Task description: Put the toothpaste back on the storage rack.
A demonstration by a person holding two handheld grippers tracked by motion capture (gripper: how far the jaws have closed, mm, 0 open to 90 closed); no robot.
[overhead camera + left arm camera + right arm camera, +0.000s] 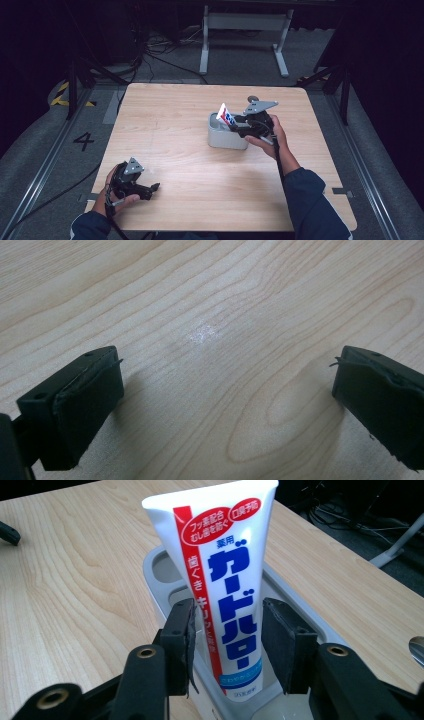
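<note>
Toothpaste (225, 575) is standing in the grey holder (225, 137), at the table's (175, 150) two o'clock; right gripper (227, 635) is flanking it, grip unclear. Left gripper (225, 390) is idling wide at seven o'clock. Placement looks nearly finished.

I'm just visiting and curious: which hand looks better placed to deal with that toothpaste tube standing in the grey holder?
Probably the right. The right gripper already has its jaws on either side of the toothpaste tube in the grey holder. The left gripper sits open near the table's front edge, far away.
</note>
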